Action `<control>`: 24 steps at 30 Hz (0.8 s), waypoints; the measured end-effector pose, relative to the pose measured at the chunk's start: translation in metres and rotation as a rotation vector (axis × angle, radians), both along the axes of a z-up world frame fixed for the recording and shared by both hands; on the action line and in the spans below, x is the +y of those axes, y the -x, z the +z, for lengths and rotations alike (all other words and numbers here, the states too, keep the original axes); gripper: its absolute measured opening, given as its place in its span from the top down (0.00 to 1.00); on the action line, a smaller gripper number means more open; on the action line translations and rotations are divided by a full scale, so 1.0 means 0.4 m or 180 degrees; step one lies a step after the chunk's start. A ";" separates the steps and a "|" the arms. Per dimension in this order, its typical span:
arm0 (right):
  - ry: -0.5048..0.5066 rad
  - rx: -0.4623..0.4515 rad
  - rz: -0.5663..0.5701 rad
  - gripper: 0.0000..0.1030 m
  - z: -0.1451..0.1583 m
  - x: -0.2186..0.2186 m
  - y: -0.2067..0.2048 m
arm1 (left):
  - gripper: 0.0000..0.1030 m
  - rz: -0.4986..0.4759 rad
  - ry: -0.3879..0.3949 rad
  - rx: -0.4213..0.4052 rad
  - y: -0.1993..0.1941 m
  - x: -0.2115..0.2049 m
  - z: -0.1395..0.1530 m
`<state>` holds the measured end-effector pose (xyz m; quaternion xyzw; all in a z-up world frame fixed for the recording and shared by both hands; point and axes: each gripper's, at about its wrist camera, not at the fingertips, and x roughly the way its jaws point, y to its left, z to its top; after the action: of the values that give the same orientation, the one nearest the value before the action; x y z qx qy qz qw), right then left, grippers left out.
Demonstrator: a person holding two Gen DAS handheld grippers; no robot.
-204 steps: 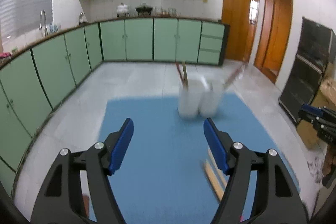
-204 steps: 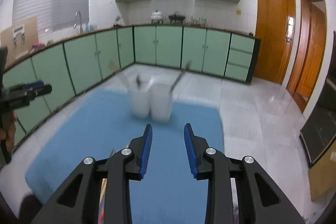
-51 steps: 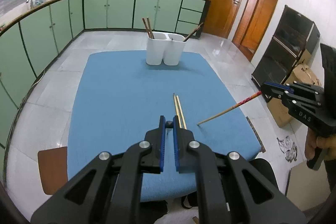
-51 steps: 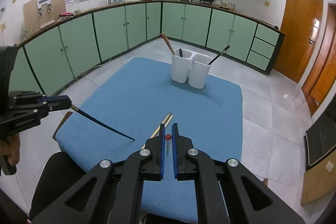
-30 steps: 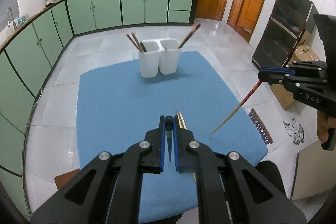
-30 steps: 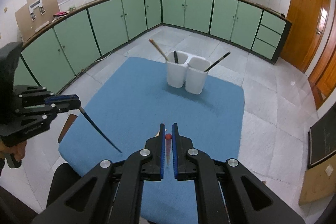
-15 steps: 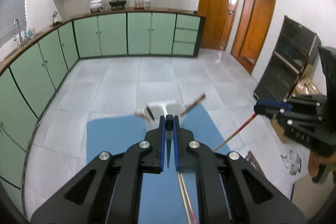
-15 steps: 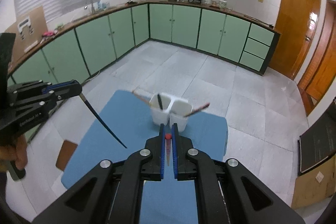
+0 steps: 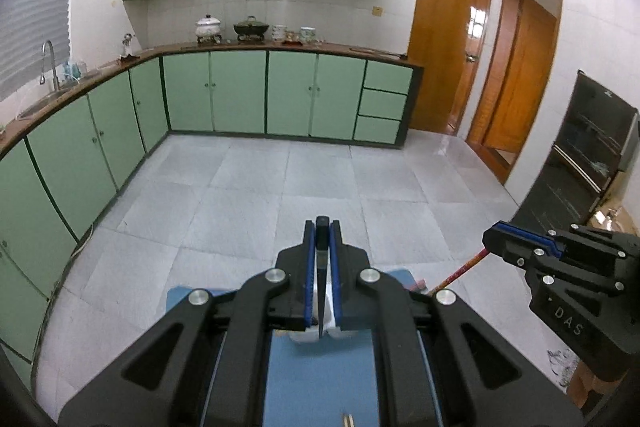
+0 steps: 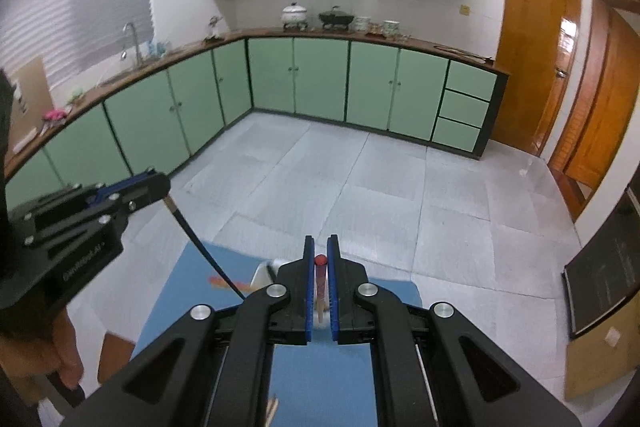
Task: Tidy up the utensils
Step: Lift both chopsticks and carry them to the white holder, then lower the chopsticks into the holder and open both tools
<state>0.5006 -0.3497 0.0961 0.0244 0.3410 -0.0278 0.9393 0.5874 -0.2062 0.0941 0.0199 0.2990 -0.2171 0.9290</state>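
1. Two chopsticks are in play: a black chopstick (image 9: 320, 291) pinched in the left gripper (image 9: 321, 267), and a red chopstick (image 10: 321, 283) pinched in the right gripper (image 10: 321, 283).
2. Left gripper: jaws narrow, clamped on the black chopstick, which points down toward the white holder (image 9: 308, 335). In the right view the same stick (image 10: 200, 243) slants down from the left gripper (image 10: 152, 189) toward the holder.
3. Right gripper: jaws narrow, clamped on the red chopstick, red tip up between the pads. In the left view it (image 9: 460, 271) slants down-left from the right gripper (image 9: 516, 239).
4. Holder sits at the far end of the blue mat (image 9: 320, 379), mostly hidden behind the fingers; its rim (image 10: 264, 273) peeks out in the right view.
5. A wooden pair (image 9: 347, 419) lies on the mat at the bottom edge.
6. Around: green cabinets (image 9: 236, 91), grey tile floor (image 9: 320, 179), wooden doors (image 9: 448, 55), pots (image 9: 208, 25) on the counter.
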 end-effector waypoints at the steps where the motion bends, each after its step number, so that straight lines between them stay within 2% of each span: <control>1: -0.0054 -0.0028 -0.0039 0.94 -0.015 -0.013 -0.020 | 0.94 0.0026 0.0006 -0.0026 -0.019 -0.008 -0.012; 8: -0.0136 0.0060 -0.0174 0.94 -0.152 -0.067 -0.136 | 0.94 0.0102 -0.0016 0.0059 -0.130 -0.044 -0.143; 12: -0.0186 0.0143 -0.0190 0.94 -0.214 -0.087 -0.166 | 0.94 0.0114 -0.0029 0.0210 -0.172 -0.050 -0.237; 16: -0.0298 0.0277 -0.0119 0.94 -0.274 -0.097 -0.181 | 0.93 0.0100 -0.0027 0.0345 -0.198 -0.041 -0.294; 18: -0.0289 0.0269 -0.0142 0.91 -0.288 -0.103 -0.172 | 0.87 0.0119 -0.0018 0.0365 -0.196 -0.025 -0.306; 20: -0.0276 0.0254 -0.0139 0.89 -0.294 -0.108 -0.157 | 0.70 0.0137 -0.0030 0.0328 -0.196 -0.010 -0.301; 22: -0.0256 0.0230 -0.0160 0.88 -0.294 -0.113 -0.140 | 0.63 0.0163 -0.0048 0.0271 -0.183 0.012 -0.285; 24: -0.0265 0.0197 -0.0164 0.88 -0.286 -0.124 -0.113 | 0.62 0.0187 -0.0068 0.0231 -0.166 0.042 -0.267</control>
<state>0.5459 -0.3991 -0.0181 0.0713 0.3700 -0.0385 0.9255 0.6539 -0.1895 -0.0125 0.0131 0.3352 -0.1871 0.9233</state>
